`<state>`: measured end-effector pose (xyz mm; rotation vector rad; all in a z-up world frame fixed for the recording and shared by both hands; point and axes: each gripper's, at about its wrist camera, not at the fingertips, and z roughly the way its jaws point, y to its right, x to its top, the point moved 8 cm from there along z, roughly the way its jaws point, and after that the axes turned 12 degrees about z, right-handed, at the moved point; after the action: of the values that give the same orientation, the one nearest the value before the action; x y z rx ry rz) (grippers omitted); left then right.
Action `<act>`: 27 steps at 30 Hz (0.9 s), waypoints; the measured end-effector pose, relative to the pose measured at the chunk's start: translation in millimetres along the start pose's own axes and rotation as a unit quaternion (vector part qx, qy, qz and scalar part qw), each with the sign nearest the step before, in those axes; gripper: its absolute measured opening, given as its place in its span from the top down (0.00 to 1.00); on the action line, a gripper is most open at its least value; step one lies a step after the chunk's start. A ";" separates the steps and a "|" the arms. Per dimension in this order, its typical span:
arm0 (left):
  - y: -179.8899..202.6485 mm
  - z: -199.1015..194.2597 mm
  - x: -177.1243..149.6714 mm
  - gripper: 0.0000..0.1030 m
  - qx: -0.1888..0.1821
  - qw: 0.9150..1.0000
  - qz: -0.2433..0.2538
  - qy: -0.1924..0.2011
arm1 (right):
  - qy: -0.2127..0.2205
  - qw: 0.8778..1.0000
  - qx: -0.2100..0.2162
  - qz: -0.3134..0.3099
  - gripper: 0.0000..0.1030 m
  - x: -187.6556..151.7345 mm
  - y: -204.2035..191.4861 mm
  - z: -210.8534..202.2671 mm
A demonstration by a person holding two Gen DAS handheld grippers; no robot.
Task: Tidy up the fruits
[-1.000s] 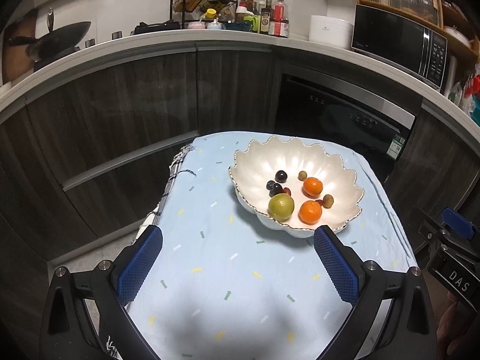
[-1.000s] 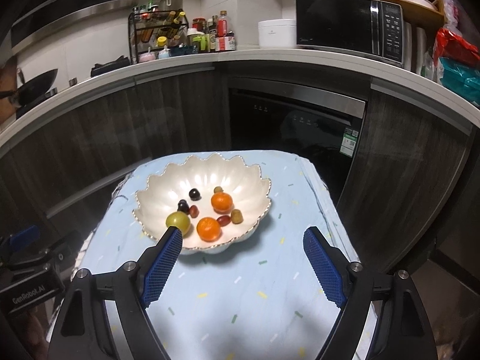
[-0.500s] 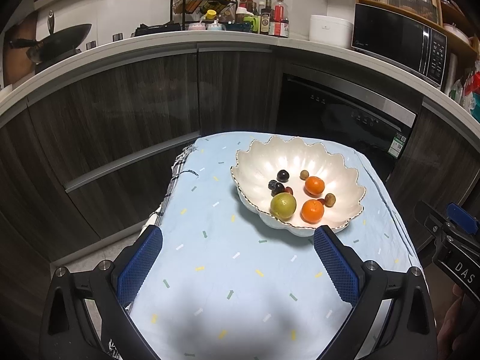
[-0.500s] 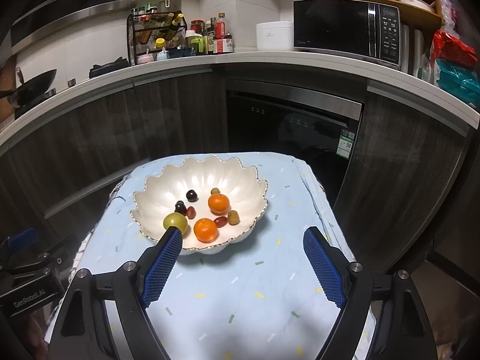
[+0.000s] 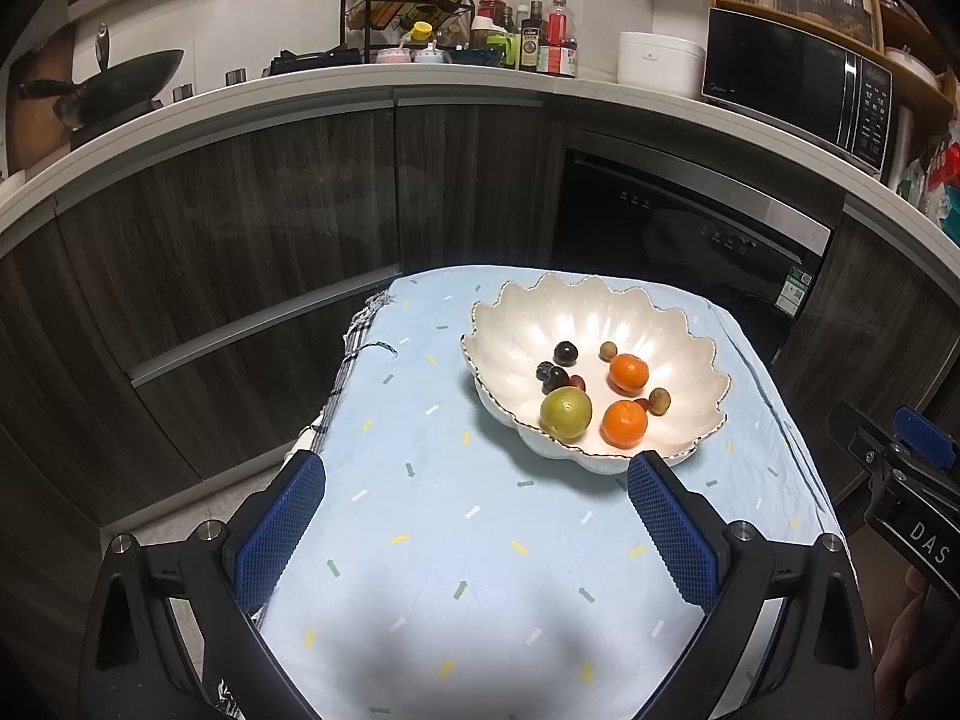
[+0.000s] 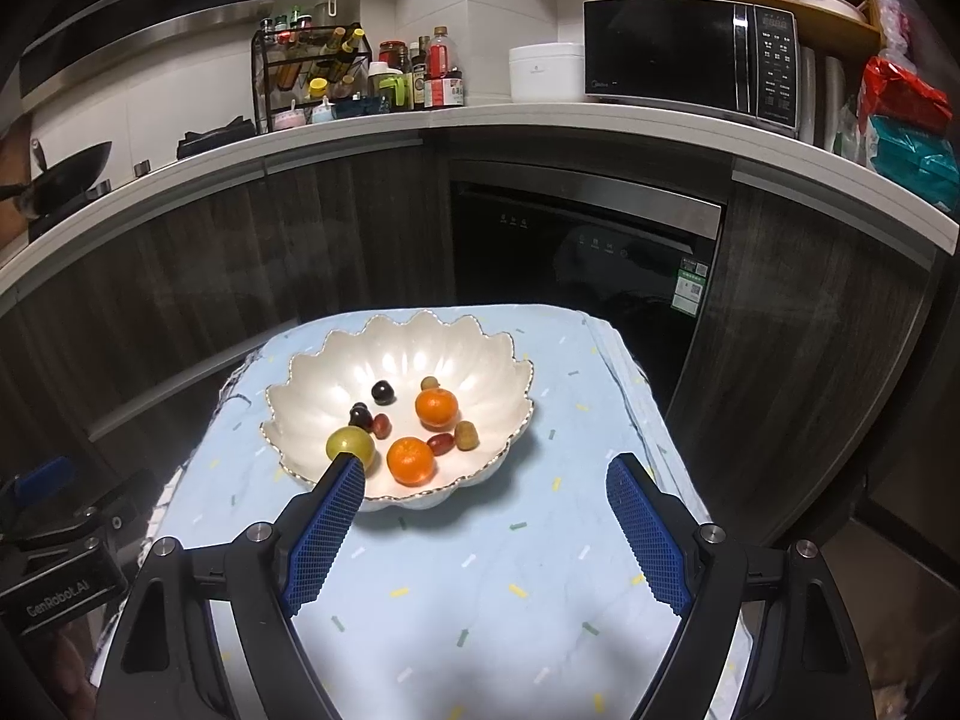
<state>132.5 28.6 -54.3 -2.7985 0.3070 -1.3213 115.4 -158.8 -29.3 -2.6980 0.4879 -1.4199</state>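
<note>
The fruits, two tangerines, a green fruit and dark grapes, all lie in the scalloped white bowl on the blue tablecloth. Gathering looks finished; any next move is only checking. Left gripper and right gripper hover near the bowl's front rim, spread wide, holding nothing.

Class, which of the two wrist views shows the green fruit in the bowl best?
The left wrist view: the green fruit sits whole and unobstructed at the bowl's near edge. In the right wrist view the same fruit is partly covered by the tip of one of the right gripper's blue fingers.
</note>
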 end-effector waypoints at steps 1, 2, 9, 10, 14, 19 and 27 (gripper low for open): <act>-0.6 -0.3 0.1 0.00 0.000 1.000 0.000 0.001 | 0.001 1.000 0.000 0.000 0.18 0.1 0.0 0.1; -0.8 -0.6 0.3 0.00 0.001 1.000 0.000 0.001 | 0.000 1.000 0.000 0.000 0.18 -0.1 0.0 0.4; -2.4 -1.7 0.4 0.00 -0.002 1.000 -0.001 0.000 | 0.001 1.000 0.000 0.000 0.18 -0.1 0.1 0.3; -2.5 -2.0 0.4 0.00 -0.003 1.000 0.000 0.000 | 0.002 1.000 0.001 -0.002 0.18 0.0 -0.1 0.0; -1.9 -1.6 1.0 0.00 0.000 1.000 0.002 -0.001 | 0.004 1.000 0.002 -0.002 0.18 -1.3 0.1 -0.5; 0.8 -0.4 -0.5 0.00 0.002 1.000 0.006 -0.003 | 0.004 1.000 0.001 0.002 0.18 -1.6 1.7 -1.3; 2.6 3.4 -2.4 0.00 0.004 1.000 0.006 -0.011 | 0.004 1.000 -0.001 0.001 0.18 -1.7 2.7 -1.7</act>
<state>133.2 26.4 -58.6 -2.7981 0.3169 -1.2865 112.5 -160.7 -30.2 -2.6930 0.4929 -1.4295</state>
